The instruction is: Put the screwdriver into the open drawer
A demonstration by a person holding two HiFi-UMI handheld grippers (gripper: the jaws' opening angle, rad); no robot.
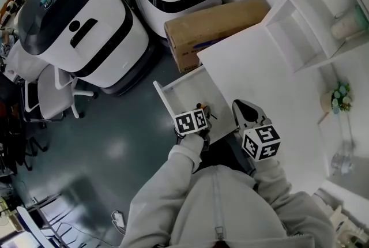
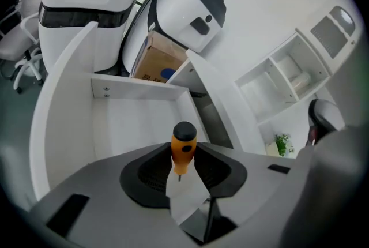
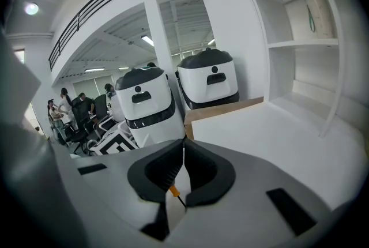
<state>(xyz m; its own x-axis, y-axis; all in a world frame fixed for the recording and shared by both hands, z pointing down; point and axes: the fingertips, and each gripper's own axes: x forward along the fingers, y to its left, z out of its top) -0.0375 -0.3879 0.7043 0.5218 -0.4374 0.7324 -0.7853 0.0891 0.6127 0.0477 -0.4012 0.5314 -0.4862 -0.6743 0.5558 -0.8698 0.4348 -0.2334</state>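
A screwdriver (image 2: 183, 150) with an orange handle and a black cap stands upright between the jaws of my left gripper (image 2: 183, 165), which is shut on it. In the head view the left gripper (image 1: 203, 112) holds the screwdriver (image 1: 200, 107) over the open white drawer (image 1: 183, 90). The left gripper view looks down into that drawer (image 2: 135, 121), whose floor is bare. My right gripper (image 1: 245, 109) hangs just right of the drawer, over the desk's front edge. The tips of the right gripper (image 3: 183, 147) touch with nothing between them; a bit of orange shows through the gap below.
The white desk top (image 1: 259, 76) runs right of the drawer, with a shelf unit (image 1: 311, 10) and a small plant (image 1: 340, 97) at its back. A cardboard box (image 1: 213, 25) and two large white machines (image 1: 81, 22) stand on the floor beyond. An office chair (image 1: 55, 97) is at the left.
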